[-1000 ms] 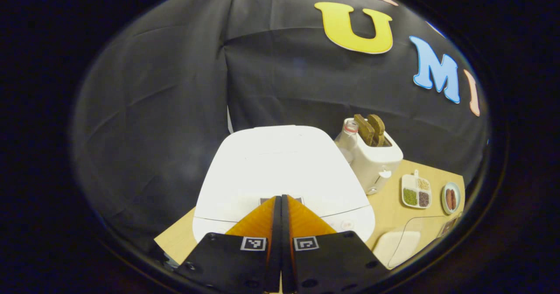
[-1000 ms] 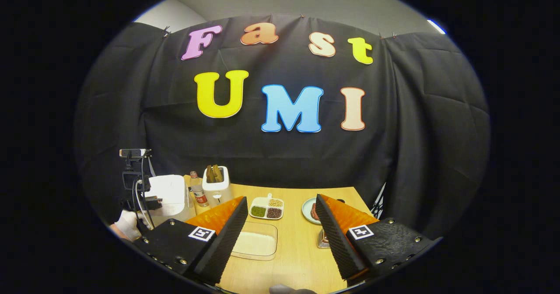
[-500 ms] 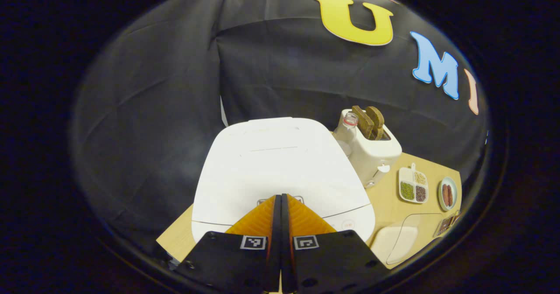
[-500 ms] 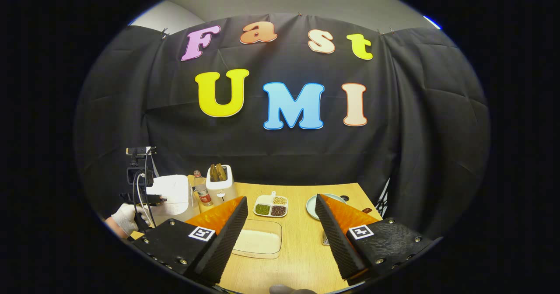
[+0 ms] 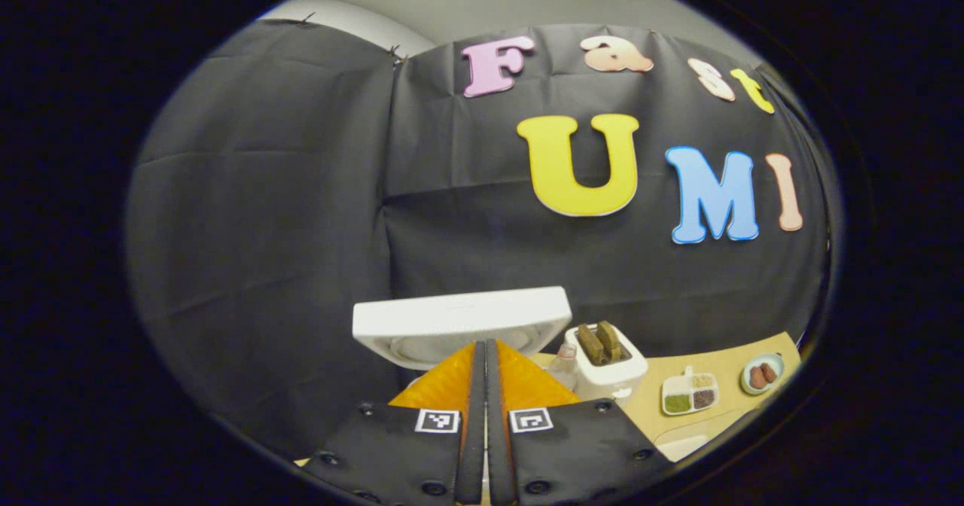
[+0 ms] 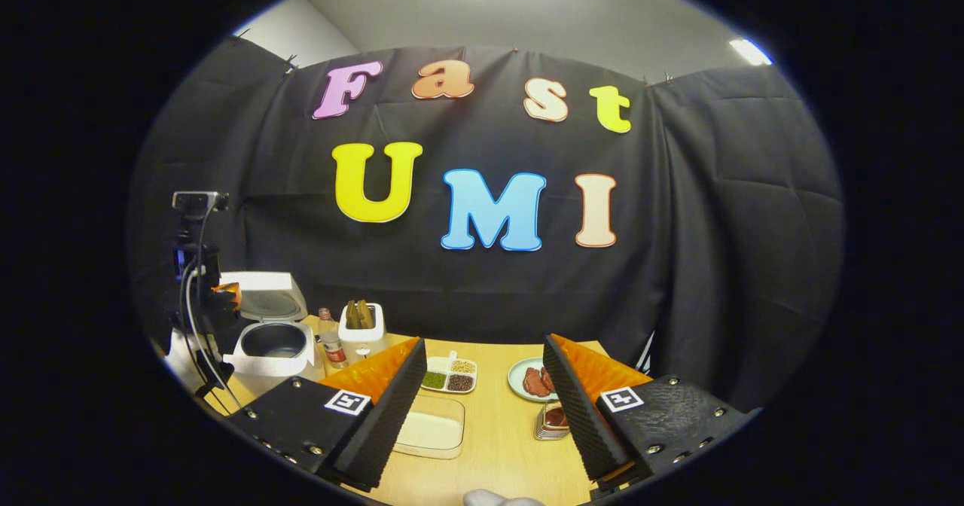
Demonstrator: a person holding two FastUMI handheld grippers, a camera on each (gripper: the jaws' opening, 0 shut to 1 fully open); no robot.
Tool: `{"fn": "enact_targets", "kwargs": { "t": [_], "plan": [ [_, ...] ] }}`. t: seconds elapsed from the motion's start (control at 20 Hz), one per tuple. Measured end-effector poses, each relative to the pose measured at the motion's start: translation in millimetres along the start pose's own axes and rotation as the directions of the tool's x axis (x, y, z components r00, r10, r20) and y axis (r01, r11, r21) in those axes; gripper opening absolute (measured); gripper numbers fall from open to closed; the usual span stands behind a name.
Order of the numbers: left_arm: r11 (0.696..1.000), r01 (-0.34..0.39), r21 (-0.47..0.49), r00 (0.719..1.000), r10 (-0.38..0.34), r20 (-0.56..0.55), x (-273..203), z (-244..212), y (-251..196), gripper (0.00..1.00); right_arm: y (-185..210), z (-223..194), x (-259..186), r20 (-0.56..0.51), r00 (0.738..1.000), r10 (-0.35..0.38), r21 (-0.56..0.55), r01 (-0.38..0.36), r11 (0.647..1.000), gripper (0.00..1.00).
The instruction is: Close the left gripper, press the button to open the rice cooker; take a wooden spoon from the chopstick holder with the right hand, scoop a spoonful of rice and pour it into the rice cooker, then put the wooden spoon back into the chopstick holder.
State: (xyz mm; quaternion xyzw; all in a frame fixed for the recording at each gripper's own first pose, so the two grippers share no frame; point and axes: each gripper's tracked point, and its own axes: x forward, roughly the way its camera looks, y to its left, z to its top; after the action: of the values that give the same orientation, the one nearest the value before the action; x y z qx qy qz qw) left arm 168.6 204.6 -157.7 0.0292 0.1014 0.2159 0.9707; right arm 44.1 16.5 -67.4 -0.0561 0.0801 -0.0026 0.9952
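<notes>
Left gripper (image 5: 486,355): fingers fully together, holding nothing | Right gripper (image 6: 482,355): fingers wide apart, empty, lower centre | Rice cooker (image 6: 273,348): lid raised, lower left.

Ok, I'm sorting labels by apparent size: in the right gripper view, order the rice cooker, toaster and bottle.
1. rice cooker, lid up
2. toaster
3. bottle
They stand at similar depth, so the order looks safe.
</notes>
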Motion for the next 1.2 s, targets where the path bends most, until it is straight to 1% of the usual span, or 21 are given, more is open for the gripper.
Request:
{"fn": "enact_targets", "kwargs": {
  "t": [0.15, 0.3, 0.35, 0.4, 0.5, 0.6, 0.65, 0.7, 0.8, 0.9, 1.05, 1.2],
  "plan": [
    [0.998, 0.067, -0.017, 0.997, -0.066, 0.043, -46.5, 30.6, -19.5, 0.12, -6.6, -2.1, -2.1, 0.007, 1.0, -0.011, 0.005, 0.011, 1.0, 0.95],
    [0.992, 0.124, -0.016, 0.987, -0.121, 0.106, -102.1, 52.8, -25.8, 0.11, -20.1, -6.8, -3.3, 0.016, 0.999, -0.043, 0.031, 0.043, 0.999, 0.95],
    [0.993, 0.119, -0.003, 0.986, -0.118, 0.114, -120.1, 55.8, -23.3, 0.14, -23.9, -11.8, -3.4, 0.011, 0.998, -0.055, 0.04, 0.055, 0.998, 0.95],
    [0.99, 0.14, -0.004, 0.982, -0.138, 0.129, -137.2, 54.1, -25.9, 0.19, -28.5, -17.0, -3.3, 0.002, 0.998, -0.067, 0.048, 0.067, 0.997, 0.95],
    [0.982, 0.186, -0.025, 0.969, -0.179, 0.172, -166.1, 60.9, -31.2, 0.42, -36.9, -25.7, -5.4, -0.007, 0.996, -0.089, 0.068, 0.089, 0.994, 0.95],
    [0.965, 0.26, -0.017, 0.95, -0.253, 0.185, -192.7, 58.4, -43.5, 0.65, -44.2, -36.2, -8.0, -0.014, 0.994, -0.107, 0.086, 0.108, 0.99, 0.95],
    [0.96, 0.28, -0.008, 0.943, -0.274, 0.189, -203.7, 55.3, -46.1, 0.77, -47.6, -41.8, -8.8, -0.017, 0.993, -0.117, 0.093, 0.118, 0.989, 0.95],
    [0.956, 0.292, 0.005, 0.938, -0.288, 0.192, -212.1, 53.0, -47.5, 0.91, -50.6, -48.4, -10.3, -0.02, 0.992, -0.125, 0.101, 0.126, 0.987, 0.95],
    [0.951, 0.31, 0.011, 0.93, -0.306, 0.202, -224.8, 51.6, -49.8, 0.95, -54.7, -62.9, -10.2, -0.036, 0.991, -0.133, 0.115, 0.136, 0.984, 0.95],
    [0.942, 0.334, 0.008, 0.921, -0.328, 0.211, -237.1, 52.6, -56.2, 1.0, -61.1, -84.3, -9.1, -0.067, 0.988, -0.142, 0.102, 0.148, 0.984, 0.95],
    [0.937, 0.35, -0.015, 0.916, -0.339, 0.213, -248.6, 57.6, -63.8, 1.0, -70.7, -107.3, -4.3, -0.085, 0.986, -0.143, 0.124, 0.153, 0.98, 0.95],
    [0.94, 0.339, -0.03, 0.917, -0.323, 0.232, -255.0, 66.4, -66.0, 1.0, -85.4, -140.9, 5.7, -0.138, 0.979, -0.148, 0.154, 0.169, 0.973, 0.95]
  ]
}}
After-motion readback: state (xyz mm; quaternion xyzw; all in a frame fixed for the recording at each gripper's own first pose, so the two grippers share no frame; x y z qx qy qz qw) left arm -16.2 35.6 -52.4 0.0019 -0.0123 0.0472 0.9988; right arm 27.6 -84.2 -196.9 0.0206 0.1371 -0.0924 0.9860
